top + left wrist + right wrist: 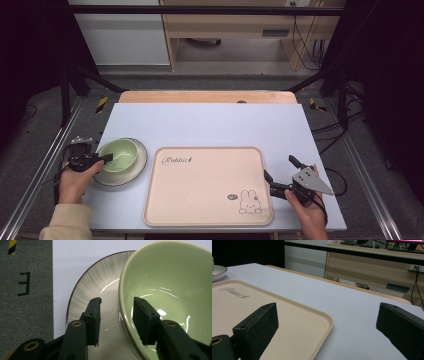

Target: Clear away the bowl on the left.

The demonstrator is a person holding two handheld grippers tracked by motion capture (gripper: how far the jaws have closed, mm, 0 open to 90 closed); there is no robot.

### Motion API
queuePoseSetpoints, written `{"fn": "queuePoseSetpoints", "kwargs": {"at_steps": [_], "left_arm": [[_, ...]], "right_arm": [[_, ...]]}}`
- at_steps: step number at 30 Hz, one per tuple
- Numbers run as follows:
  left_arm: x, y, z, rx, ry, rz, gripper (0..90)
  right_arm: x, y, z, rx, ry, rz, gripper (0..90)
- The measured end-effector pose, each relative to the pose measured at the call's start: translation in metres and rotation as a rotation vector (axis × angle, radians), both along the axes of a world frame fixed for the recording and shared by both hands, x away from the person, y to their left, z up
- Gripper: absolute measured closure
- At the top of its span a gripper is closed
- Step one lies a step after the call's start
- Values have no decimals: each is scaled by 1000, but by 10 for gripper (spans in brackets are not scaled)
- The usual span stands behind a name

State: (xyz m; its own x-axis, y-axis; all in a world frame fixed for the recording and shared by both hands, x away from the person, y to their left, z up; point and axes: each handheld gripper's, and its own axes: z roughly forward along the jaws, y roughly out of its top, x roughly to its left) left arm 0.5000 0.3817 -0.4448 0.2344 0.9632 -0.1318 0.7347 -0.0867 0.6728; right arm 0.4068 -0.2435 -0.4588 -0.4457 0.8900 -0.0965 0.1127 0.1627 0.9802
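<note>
Two jaws of your left gripper (pixel 116 322) stand across the near wall of the green bowl (pixel 118 155), one jaw outside over the plate (pixel 141 159) and one inside. There is a gap between the outside jaw and the wall, so the pads do not press yet, and I would say the grasp is begun but not finished. The lifting and the carrying are not yet done. I judge that the bowl must probably go onto the beige tray (pixel 209 186), which is bare except for its printed rabbit and lettering.

The bowl sits upright on the pale ribbed plate with a dark rim, at the left side of the white table (pixel 210 122), just beside the left edge of the tray. It is pale green, glossy, with bright reflections inside, and holds nothing. The wall looks thin and smooth, so it may slip if you close only lightly.

Your right gripper (pixel 282 173) waits at the right edge of the tray with its jaws wide apart and nothing between them.
</note>
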Motion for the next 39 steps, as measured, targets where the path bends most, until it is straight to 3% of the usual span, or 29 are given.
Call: {"fn": "queuePoseSetpoints", "kwargs": {"at_steps": [6,15,23,29,34,39], "left_arm": [[0,0,-1,-49,-7,-10,739],[-1,1,0,-62,-23,19,817],[-4,-1,2,-65,-78,29,825],[-6,1,6,-104,-117,39,823],[-8,4,6,-114,-112,40,821],[-8,8,7,-173,-119,44,821]], "right_arm": [[0,0,0,4,3,0,43],[1,1,-1,-3,10,4,43],[0,0,0,0,5,5,43],[0,1,-1,-5,8,5,45],[0,2,0,-6,8,6,46],[0,2,0,-3,8,5,47]]}}
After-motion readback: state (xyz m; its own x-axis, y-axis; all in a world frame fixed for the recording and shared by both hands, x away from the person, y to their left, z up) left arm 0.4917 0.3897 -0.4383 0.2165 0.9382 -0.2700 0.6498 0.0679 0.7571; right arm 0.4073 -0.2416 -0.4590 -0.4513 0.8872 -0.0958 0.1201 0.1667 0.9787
